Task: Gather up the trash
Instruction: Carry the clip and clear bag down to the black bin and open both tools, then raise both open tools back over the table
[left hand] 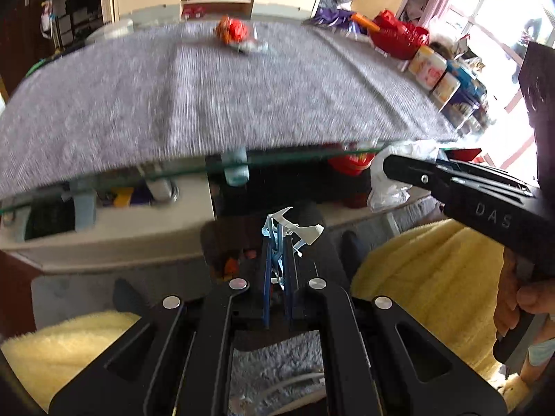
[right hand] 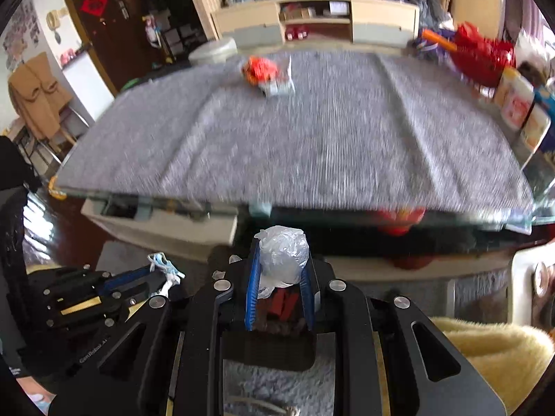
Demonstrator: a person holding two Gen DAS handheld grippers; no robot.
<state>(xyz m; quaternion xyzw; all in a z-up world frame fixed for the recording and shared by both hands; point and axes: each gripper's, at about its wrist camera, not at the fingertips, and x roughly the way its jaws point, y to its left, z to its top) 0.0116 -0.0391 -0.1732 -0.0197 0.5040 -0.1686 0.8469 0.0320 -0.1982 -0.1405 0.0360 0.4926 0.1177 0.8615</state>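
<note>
My left gripper (left hand: 278, 239) is shut on a small crumpled white-and-blue wrapper (left hand: 295, 227), which pokes out past its blue pads. My right gripper (right hand: 281, 270) is shut on a balled-up whitish plastic bag (right hand: 282, 254) held between its blue pads. Each gripper shows in the other's view: the right gripper (left hand: 399, 168) with the white bag (left hand: 392, 180) at the right, the left gripper (right hand: 158, 274) with the wrapper (right hand: 166, 270) at the lower left. Both hang below the near edge of the grey-covered table (right hand: 312, 145). Orange-red trash (right hand: 260, 69) with a clear wrapper lies far back on the table.
A red basket (right hand: 482, 55) and several cartons (right hand: 517, 104) line the table's right side. A dark bin opening (left hand: 242, 242) lies under the left gripper. Yellow fleece (left hand: 426, 270) covers the person's lap at both sides; a hand (left hand: 520, 298) grips the right tool. A pale cabinet (right hand: 312, 17) stands behind.
</note>
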